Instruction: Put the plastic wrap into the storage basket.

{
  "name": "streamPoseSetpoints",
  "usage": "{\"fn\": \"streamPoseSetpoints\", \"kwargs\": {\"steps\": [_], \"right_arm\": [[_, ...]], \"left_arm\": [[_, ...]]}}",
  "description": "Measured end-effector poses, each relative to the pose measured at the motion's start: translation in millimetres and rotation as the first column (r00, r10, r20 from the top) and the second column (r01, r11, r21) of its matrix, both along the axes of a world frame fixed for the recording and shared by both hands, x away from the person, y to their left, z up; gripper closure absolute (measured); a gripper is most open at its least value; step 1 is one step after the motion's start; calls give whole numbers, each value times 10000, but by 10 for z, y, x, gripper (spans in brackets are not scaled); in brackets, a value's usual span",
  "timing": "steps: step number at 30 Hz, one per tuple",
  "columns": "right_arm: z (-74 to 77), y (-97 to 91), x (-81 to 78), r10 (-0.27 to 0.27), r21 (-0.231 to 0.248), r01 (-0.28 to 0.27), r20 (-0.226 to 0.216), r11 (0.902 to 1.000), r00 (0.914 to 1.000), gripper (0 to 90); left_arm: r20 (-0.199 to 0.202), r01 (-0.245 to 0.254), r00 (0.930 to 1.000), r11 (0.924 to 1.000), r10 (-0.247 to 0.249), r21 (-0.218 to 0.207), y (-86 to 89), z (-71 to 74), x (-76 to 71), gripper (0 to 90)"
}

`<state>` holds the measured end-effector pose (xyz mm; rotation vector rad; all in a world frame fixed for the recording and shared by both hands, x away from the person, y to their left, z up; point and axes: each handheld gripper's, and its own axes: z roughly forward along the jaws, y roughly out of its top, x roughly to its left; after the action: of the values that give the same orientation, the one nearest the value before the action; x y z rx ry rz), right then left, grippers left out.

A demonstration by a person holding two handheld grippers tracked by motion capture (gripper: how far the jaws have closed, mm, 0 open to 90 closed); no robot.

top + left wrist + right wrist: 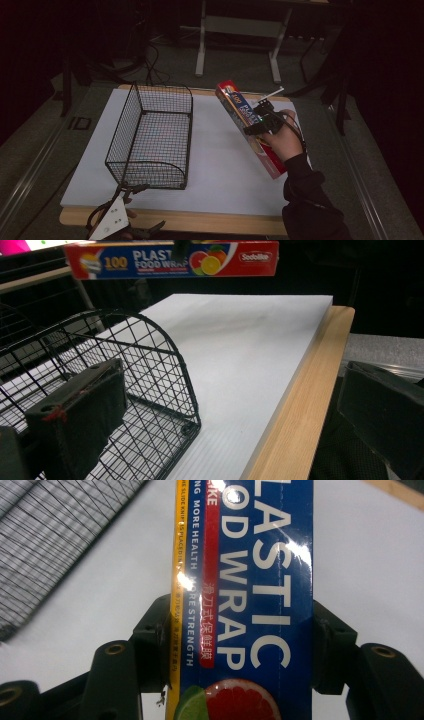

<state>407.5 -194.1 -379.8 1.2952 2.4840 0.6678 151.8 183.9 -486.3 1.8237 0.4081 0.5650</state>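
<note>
a: black wire is what stands out, a rectangular mesh basket [150,137] on the left half of the white board [220,170], its long side running away from the near edge. where's the box?

b: the long red-and-blue plastic wrap box [250,127] is at the right side, lifted off the board and lying diagonally. the right gripper [261,122] pinches it across its narrow width, one black jaw pressed on each long edge in the right gripper view.

a: and the left gripper [120,215]?

b: low at the near wooden table edge [200,222], just in front of the basket's rounded end. its jaws stand spread, holding nothing; in the left gripper view one sits before the mesh, the other out past the wood edge.

a: open room?

b: a broad bare strip of white board lies between basket and box, and more toward the near edge.
</note>
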Motion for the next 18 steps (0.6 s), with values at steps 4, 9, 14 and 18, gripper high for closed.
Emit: {"fn": "streamPoseSetpoints", "kwargs": {"steps": [4,9,14,18], "right_arm": [[98,210,16,124,175,-128,231,9998,9997,399],[210,466,32,172,192,-182,502,9997,9986,399],[365,755,39,453,421,-484,722,9979,9964,399],[482,994,29,620,630,-684,985,9957,9932,399]], "left_arm": [[46,24,10000,10000,-25,30,2,3,-7,0],[38,14,10000,10000,-14,-26,7,4,-5,0],[45,21,10000,10000,-21,-17,7,4,-7,0],[105,-15,9999,10000,15,15,10,6,-13,0]]}}
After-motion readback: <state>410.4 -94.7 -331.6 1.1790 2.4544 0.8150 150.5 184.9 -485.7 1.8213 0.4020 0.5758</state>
